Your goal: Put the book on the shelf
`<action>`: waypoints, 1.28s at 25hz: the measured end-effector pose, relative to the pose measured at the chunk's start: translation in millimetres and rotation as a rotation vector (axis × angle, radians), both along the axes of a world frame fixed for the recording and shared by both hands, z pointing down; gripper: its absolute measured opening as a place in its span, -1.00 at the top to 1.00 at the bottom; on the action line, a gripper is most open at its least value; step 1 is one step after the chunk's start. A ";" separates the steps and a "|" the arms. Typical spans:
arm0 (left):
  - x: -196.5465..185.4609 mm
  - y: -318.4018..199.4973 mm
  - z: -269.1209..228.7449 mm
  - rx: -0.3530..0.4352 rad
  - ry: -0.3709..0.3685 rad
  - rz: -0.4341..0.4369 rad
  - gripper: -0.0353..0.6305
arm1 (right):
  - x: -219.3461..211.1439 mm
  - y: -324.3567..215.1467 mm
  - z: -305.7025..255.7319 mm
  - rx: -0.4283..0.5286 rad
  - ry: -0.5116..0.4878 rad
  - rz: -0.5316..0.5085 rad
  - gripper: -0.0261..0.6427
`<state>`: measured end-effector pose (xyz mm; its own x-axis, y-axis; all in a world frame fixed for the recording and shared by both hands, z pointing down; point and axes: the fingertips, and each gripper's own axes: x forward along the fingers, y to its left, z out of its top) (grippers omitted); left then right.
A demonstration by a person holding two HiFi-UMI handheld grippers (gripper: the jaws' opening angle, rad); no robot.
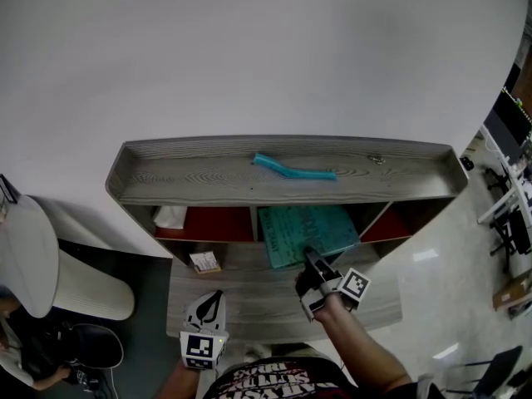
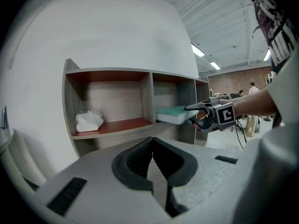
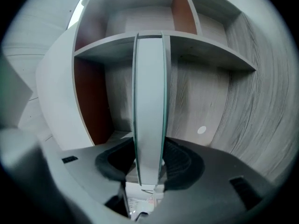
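Teal is the colour to follow here. In the head view, the flat teal book [image 1: 307, 233] has its far end in the middle cubby of the grey wood-grain shelf unit [image 1: 183, 177], and its near part hangs out toward you. Your right gripper [image 1: 312, 260] has it by the near edge. That makes sense, since it's the only end left to push on. Your left gripper [image 1: 216, 299] sits low and to the left, well apart from the book and out of the way. A curved teal plastic strip [image 1: 293, 169] lies on the top board, a crumpled white cloth [image 1: 170, 217] is in the left cubby, and a small white card [image 1: 204, 262] is on the lower ledge. I'd say none of them is in the book's way.

In the left gripper view, the left gripper [image 2: 153, 148] has its jaws pressed together with nothing in them. Past them the book [image 2: 175, 115] lies flat, about level with the cubby floor. The right gripper [image 2: 192, 116] has one jaw over the cover and one under it, rolled on its side so the book stays flat. The cloth [image 2: 88, 120] is off in the left cubby.

In the right gripper view, the book's page edge [image 3: 149, 101] runs straight up the middle, and both dark pads of the right gripper [image 3: 149, 160] pinch the covers. The shelf unit [image 3: 215, 55] is right ahead. My guess is all that's left is to slide it in and let go.
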<state>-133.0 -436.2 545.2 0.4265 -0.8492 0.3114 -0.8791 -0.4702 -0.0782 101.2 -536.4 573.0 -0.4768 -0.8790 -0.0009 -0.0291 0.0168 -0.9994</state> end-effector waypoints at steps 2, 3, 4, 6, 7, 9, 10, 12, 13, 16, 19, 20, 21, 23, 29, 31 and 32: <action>-1.4 3.1 0.9 0.001 -0.002 -0.006 0.88 | -3.4 -3.5 2.6 -0.002 0.010 -0.012 0.39; -2.1 5.0 2.5 0.002 -0.002 -0.009 0.88 | -4.8 -5.1 4.1 -0.001 0.016 -0.019 0.39; -2.5 6.9 3.8 0.002 -0.003 -0.012 0.88 | -6.3 -6.5 5.5 0.002 0.018 -0.025 0.39; -2.1 9.7 3.5 -0.001 -0.005 -0.015 0.88 | -8.8 -9.5 7.3 0.011 0.012 -0.035 0.39; -1.5 10.6 2.9 -0.003 -0.007 -0.014 0.88 | -9.9 -11.2 7.7 0.013 0.004 -0.038 0.39; 1.5 12.1 2.2 -0.006 -0.005 -0.007 0.88 | -11.4 -14.7 7.8 0.009 -0.010 -0.040 0.39; 3.6 12.7 1.8 -0.005 -0.002 -0.001 0.88 | -12.1 -16.4 7.9 0.005 -0.017 -0.042 0.39; 8.2 14.4 1.3 -0.008 -0.003 0.012 0.88 | -14.0 -19.2 7.9 0.006 -0.032 -0.051 0.39; 10.3 15.8 2.1 -0.008 -0.004 0.019 0.88 | -15.0 -20.1 7.9 0.009 -0.040 -0.055 0.39; 15.7 20.7 3.9 -0.006 0.002 0.035 0.88 | -16.9 -21.3 6.3 0.017 -0.056 -0.061 0.38; 18.4 26.5 5.2 -0.013 0.016 0.041 0.88 | -14.8 -13.8 3.5 0.034 -0.020 -0.071 0.23; 17.7 28.1 5.2 -0.013 0.017 0.040 0.88 | -13.9 -8.3 3.6 0.043 0.005 -0.081 0.16; 16.8 29.5 4.4 -0.011 0.016 0.041 0.88 | -12.8 -1.4 3.8 0.054 0.033 -0.092 0.13; 15.1 31.3 0.9 -0.007 0.015 0.041 0.88 | -9.4 14.6 3.0 0.089 0.107 -0.112 0.09; 12.1 32.7 -10.0 0.014 0.030 0.046 0.88 | 1.0 57.0 -11.5 0.200 0.373 -0.105 0.18; 11.2 32.2 -15.6 0.030 0.046 0.044 0.88 | 4.4 71.2 -21.4 0.254 0.474 -0.102 0.38; 10.2 31.1 -20.7 0.039 0.055 0.040 0.88 | 6.7 77.7 -28.1 0.296 0.528 -0.101 0.50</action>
